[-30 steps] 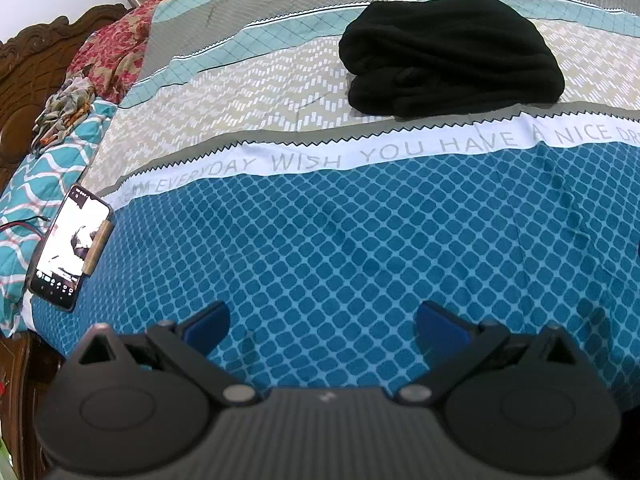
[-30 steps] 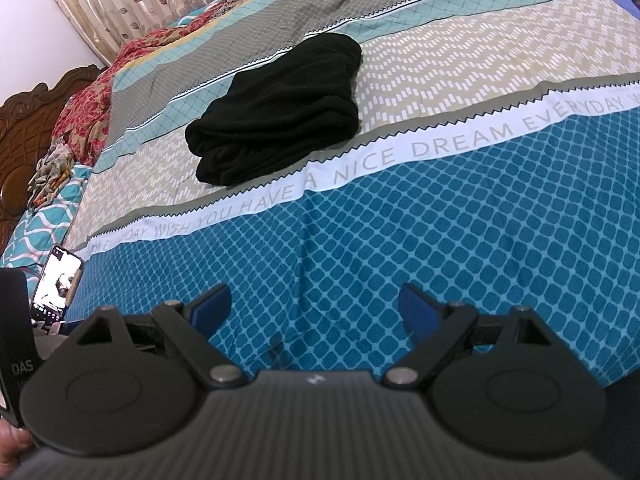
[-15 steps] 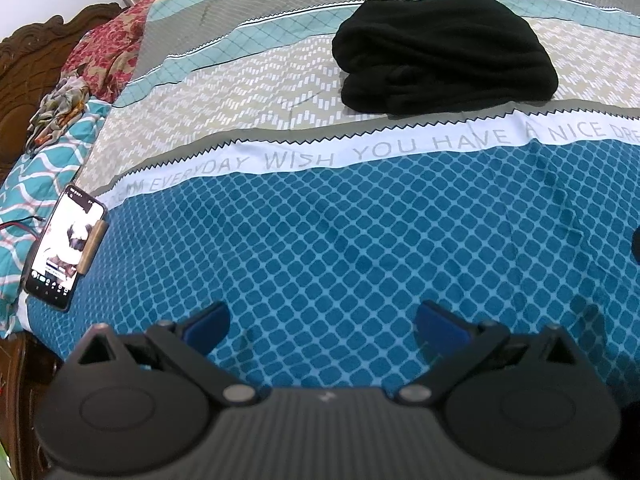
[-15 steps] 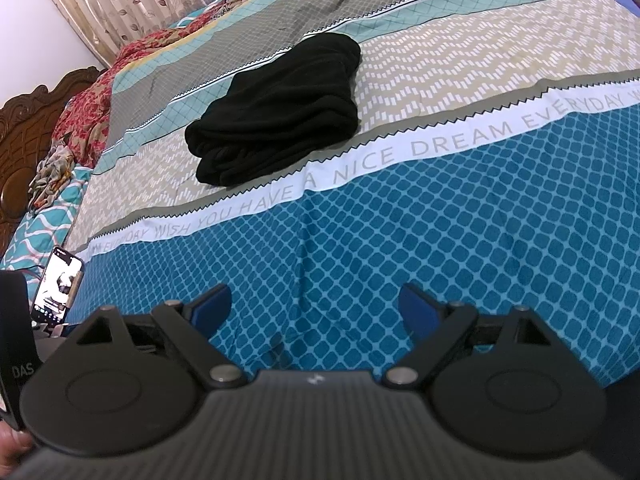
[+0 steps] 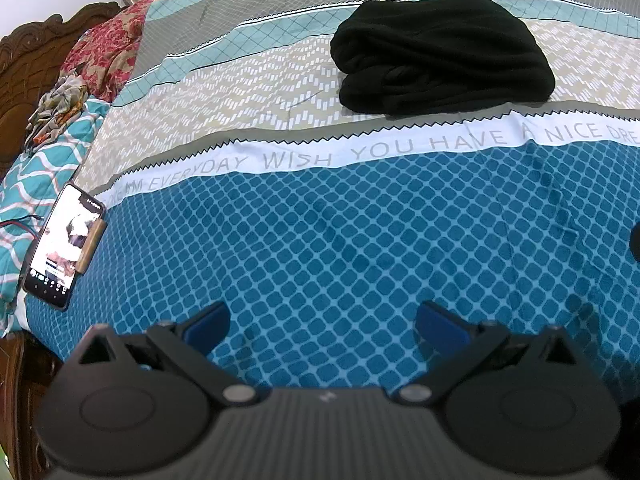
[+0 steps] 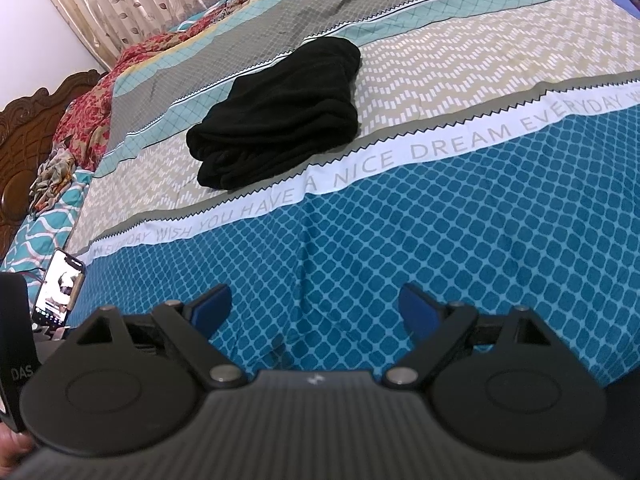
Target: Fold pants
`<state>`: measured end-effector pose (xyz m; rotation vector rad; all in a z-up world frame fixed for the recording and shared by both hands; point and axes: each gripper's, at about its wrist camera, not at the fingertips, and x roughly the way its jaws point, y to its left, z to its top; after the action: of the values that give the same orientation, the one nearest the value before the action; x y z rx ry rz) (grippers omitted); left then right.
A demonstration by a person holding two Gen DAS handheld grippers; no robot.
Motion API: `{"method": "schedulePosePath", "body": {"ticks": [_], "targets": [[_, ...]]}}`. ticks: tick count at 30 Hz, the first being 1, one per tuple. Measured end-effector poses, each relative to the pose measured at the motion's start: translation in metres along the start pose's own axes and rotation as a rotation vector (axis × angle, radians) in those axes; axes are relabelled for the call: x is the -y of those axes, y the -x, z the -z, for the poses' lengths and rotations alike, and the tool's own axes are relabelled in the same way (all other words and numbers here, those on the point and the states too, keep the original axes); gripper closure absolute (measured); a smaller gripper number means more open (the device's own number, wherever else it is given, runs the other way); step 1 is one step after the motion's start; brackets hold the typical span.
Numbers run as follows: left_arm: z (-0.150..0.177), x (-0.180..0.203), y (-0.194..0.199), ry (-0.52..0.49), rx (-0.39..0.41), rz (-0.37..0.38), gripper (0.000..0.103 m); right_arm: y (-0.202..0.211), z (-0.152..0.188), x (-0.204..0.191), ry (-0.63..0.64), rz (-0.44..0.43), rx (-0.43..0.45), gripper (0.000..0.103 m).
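The black pants (image 5: 442,54) lie on the bed (image 5: 360,240) as a compact folded bundle, on the beige-patterned stripe just beyond the lettered white band — well apart from both tools. The left tongs (image 5: 322,322) and right tongs (image 6: 316,306) are released, nothing between their blue pads. Judging by this, the folding looks finished — at most a tidy-up remains.

Each gripper, left (image 5: 322,326) and right (image 6: 316,306), has a ribbed black body, two round black discs, angular black links with silver screws, and blue pads (image 5: 206,326). At nine o'clock in the right view, a black strap (image 6: 16,352) bears white letters "DAS".
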<state>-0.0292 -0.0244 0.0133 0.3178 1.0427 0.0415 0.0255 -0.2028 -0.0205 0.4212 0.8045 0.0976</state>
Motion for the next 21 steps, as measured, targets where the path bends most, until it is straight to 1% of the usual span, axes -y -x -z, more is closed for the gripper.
{"method": "schedulePosePath", "body": {"ticks": [21], "targets": [[0.0005,-0.0020,-0.0004,0.004,-0.001,0.001,0.000,0.0004,0.0005,0.0001,-0.004,0.001,0.005,0.011]]}}
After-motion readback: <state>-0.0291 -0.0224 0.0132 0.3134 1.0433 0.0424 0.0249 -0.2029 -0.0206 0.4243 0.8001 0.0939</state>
